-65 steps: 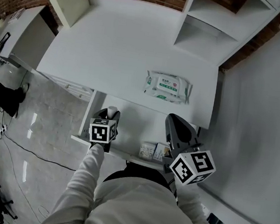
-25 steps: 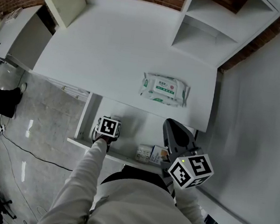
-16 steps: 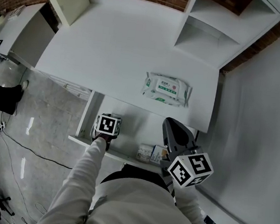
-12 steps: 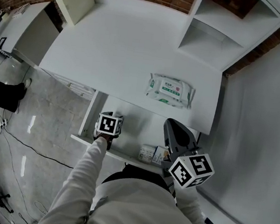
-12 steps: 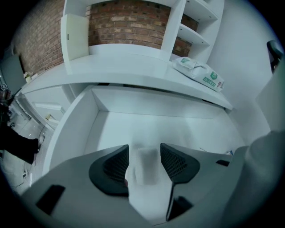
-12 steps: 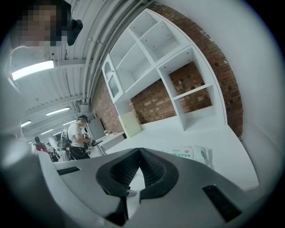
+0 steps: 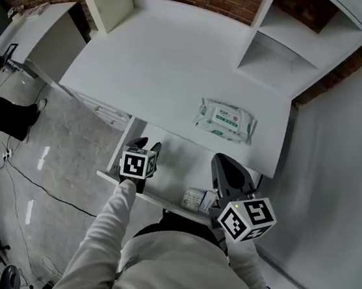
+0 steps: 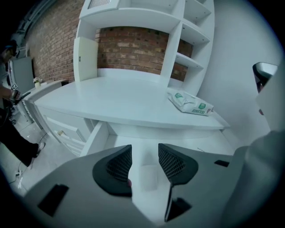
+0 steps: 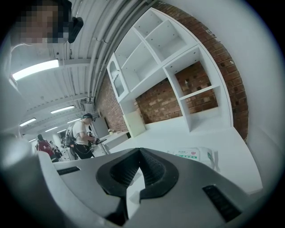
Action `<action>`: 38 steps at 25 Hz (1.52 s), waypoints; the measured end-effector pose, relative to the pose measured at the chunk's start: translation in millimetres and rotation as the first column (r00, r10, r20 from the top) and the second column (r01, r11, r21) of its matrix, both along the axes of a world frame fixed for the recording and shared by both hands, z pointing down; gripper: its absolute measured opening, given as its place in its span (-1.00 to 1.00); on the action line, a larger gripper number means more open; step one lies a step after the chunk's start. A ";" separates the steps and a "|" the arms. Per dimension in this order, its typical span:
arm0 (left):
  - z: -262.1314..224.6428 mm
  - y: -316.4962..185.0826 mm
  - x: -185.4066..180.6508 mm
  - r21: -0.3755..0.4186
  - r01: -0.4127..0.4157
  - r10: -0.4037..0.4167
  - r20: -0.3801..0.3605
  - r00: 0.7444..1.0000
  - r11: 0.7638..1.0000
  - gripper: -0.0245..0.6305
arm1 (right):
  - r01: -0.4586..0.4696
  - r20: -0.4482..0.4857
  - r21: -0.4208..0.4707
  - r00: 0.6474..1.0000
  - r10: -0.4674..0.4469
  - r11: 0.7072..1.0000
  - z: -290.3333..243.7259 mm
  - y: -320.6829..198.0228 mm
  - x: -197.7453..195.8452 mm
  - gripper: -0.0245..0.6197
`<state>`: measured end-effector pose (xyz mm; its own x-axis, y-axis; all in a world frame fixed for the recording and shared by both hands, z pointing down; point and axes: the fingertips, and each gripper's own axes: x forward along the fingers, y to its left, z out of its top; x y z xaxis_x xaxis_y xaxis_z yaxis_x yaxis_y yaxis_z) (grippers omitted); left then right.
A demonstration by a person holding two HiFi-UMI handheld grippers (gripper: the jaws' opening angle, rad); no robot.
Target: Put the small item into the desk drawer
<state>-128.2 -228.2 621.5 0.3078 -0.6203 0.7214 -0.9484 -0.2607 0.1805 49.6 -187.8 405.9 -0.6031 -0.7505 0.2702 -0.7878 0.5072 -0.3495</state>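
Observation:
The desk drawer stands pulled out under the white desk's front edge. My left gripper hovers over the drawer's left part. Its jaws stand apart and are closing. In the left gripper view a small pale item shows blurred in the gap of that gripper, low in the drawer, and the pads do not press on it. My right gripper hangs over the drawer's right part. Seen in its own view, that gripper is shut with its tips touching and nothing between them.
A green-and-white wipes pack lies on the desk top above the drawer. Two small boxes sit at the drawer's front edge between the grippers. White shelf units rise at the back. A side cabinet stands left.
Earlier the left gripper held a white item above the drawer, then dipped into it. Now it has lifted slightly, its jaw tips show again, and nothing sits between the pads. The right gripper stayed.

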 end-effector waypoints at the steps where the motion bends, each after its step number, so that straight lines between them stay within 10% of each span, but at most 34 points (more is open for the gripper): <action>1: -6.4 0.1 -1.2 0.018 0.002 -0.002 0.004 1.000 1.000 -0.32 | 0.003 0.000 0.001 1.000 -0.003 1.000 -0.6 0.4 -0.9 -0.84; 38: -189.9 81.8 -39.8 0.459 0.178 -0.161 -0.076 0.984 0.870 -0.76 | 0.095 0.002 0.018 0.996 -0.095 0.995 -8.8 27.1 -20.1 -0.84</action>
<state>-168.0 -146.5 431.6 0.1874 -0.9252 0.3300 -0.9809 -0.1586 0.1122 29.5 -160.7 397.1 -0.6724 -0.6947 0.2556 -0.7350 0.5855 -0.3420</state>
